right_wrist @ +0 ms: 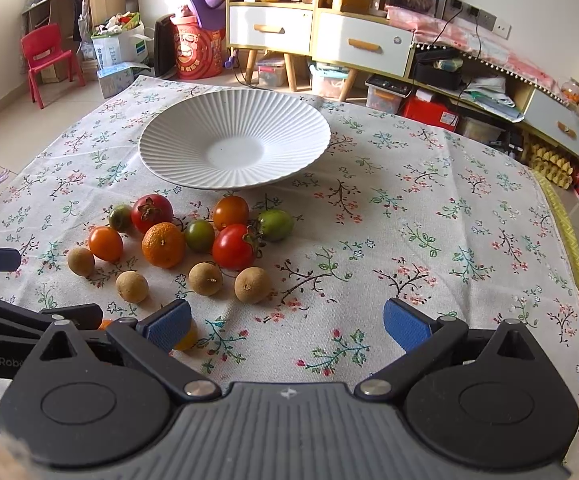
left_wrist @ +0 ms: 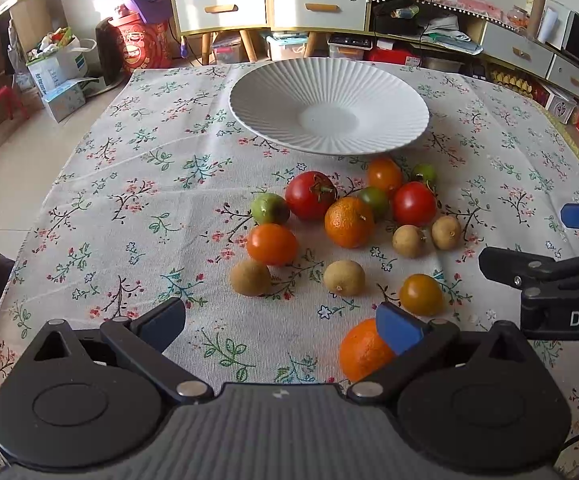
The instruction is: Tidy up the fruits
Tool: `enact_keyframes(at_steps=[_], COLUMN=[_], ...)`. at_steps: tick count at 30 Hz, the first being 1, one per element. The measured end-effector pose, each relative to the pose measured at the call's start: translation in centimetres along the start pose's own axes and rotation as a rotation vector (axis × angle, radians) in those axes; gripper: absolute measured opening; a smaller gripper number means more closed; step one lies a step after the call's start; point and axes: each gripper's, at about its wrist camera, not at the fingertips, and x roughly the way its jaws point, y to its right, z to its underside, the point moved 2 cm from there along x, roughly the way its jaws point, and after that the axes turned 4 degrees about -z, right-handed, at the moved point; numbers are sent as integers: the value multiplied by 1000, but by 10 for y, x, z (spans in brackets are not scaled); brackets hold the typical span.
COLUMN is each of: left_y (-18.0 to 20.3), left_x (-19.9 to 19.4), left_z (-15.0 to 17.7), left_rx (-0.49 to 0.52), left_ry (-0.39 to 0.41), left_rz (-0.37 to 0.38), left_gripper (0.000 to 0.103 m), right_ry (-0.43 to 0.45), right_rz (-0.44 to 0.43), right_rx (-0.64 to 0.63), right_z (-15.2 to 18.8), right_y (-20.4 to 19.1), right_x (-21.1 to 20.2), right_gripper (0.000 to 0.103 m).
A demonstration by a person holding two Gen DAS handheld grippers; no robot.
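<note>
A white ribbed plate (left_wrist: 273, 92) (right_wrist: 177, 136) stands empty at the far side of the floral tablecloth. In front of it lies a cluster of fruit: red tomatoes (left_wrist: 310, 195) (right_wrist: 233, 246), orange and green small tomatoes (left_wrist: 272, 244) (right_wrist: 275, 224), a mandarin (left_wrist: 348, 222) (right_wrist: 163, 245) and brown longans (left_wrist: 344, 278) (right_wrist: 252, 285). My left gripper (left_wrist: 281, 326) is open and empty, low over the cloth; a second mandarin (left_wrist: 363, 354) lies just behind its right finger. My right gripper (right_wrist: 287, 326) is open and empty, right of the fruit.
The right gripper shows at the right edge of the left wrist view (left_wrist: 545, 276); the left gripper shows at the left edge of the right wrist view (right_wrist: 29, 320). Cabinets (right_wrist: 313, 36), boxes and a red chair (right_wrist: 47, 60) stand beyond the table.
</note>
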Motion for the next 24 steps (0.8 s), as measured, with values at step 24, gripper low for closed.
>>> enact_keyframes(at_steps=[24], left_y=[1], left_x=[0], left_z=[0], left_rx=[0], left_ry=[-2], left_rz=[3], left_gripper=[99], right_ry=[-3], right_rz=[-12], right_rx=[-2], right_z=[0], right_y=[-3], right_x=[2], right_gripper=[103])
